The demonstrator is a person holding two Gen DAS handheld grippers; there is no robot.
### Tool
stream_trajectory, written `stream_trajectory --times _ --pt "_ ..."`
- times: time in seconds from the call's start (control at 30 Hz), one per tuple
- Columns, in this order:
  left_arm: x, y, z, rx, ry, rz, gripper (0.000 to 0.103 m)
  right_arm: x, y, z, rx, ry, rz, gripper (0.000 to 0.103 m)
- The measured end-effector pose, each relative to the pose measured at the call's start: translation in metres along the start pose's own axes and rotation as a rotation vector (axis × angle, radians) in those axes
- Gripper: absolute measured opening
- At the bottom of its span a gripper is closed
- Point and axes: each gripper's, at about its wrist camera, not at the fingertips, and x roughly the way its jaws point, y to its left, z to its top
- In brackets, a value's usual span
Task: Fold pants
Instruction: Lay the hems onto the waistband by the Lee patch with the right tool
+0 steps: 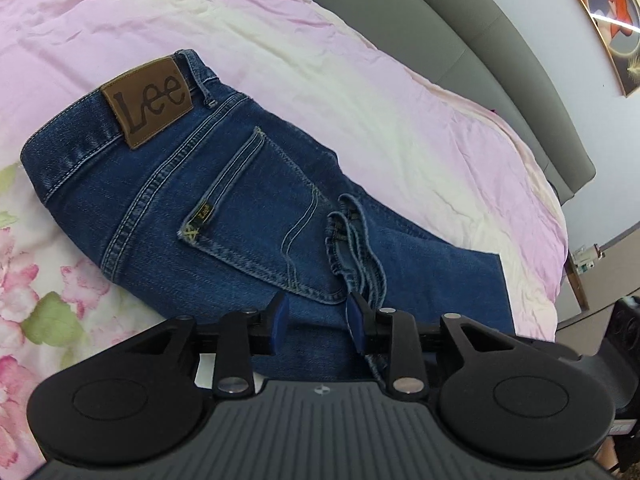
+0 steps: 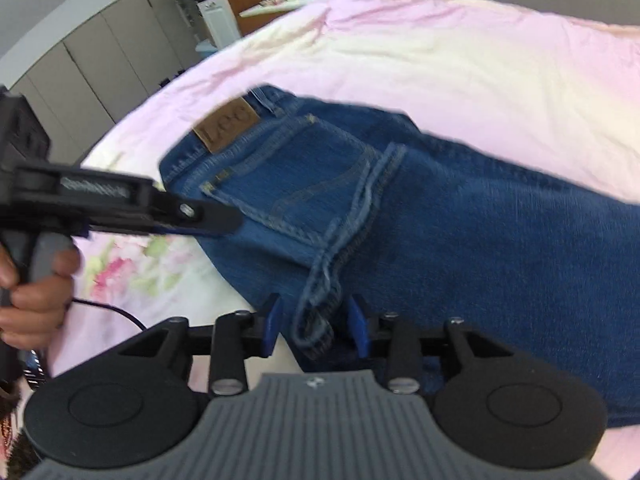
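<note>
Item: blue denim jeans, laid folded on a bed covered with a pink and cream floral sheet. Judged fairly heavy, limp yet thick, not slippery. Leather waistband patch, stitched back pocket and hems are noted. Best taken at the layered hem edge. Left gripper and right gripper are parted, nothing clamped.
</note>
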Motion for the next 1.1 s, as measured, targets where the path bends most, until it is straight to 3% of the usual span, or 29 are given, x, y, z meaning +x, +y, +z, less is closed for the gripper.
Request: stream_trajectory --times 0.13,0.23,0.33,0.4,0.43,0.6,0.77,0.9,1.0,1.1 --pt "0.002 -0.003 0.002 -0.015 -0.029 0.008 0.035 0.004 0.0 0.026 0.017 -0.043 -0.071 0.039" --pt "0.006 -0.005 0.001 -0.031 -0.024 0.001 0.035 0.033 -0.013 0.034 0.118 -0.013 -0.074 0.038" --pt "0.011 -0.004 0.0 -0.038 -0.005 -0.015 0.035 0.058 -0.025 0.028 0.188 0.042 -0.072 0.02" --pt "0.014 -0.005 0.0 -0.04 0.006 -0.035 0.037 0.056 -0.031 0.022 0.23 0.022 -0.032 0.012" --pt "0.016 -0.005 -0.001 -0.041 0.008 -0.049 0.04 0.052 -0.033 0.019 0.241 0.01 -0.009 0.0" --pt "0.029 -0.013 -0.001 -0.044 0.016 -0.066 0.049 0.026 -0.031 0.012 0.24 0.007 0.068 0.0" --pt "0.044 -0.021 0.001 -0.024 0.031 -0.057 0.071 0.036 -0.025 0.003 0.22 0.036 0.064 0.0" --pt "0.059 -0.028 0.001 0.012 0.072 -0.025 0.072 0.045 -0.026 -0.003 0.233 0.029 0.081 0.002" --pt "0.072 -0.041 -0.001 0.081 0.094 0.011 0.067 0.029 -0.029 -0.006 0.228 0.005 0.078 0.029" --pt "0.083 -0.056 -0.005 0.165 0.093 0.052 0.064 0.004 -0.038 -0.014 0.187 -0.036 -0.023 0.033"
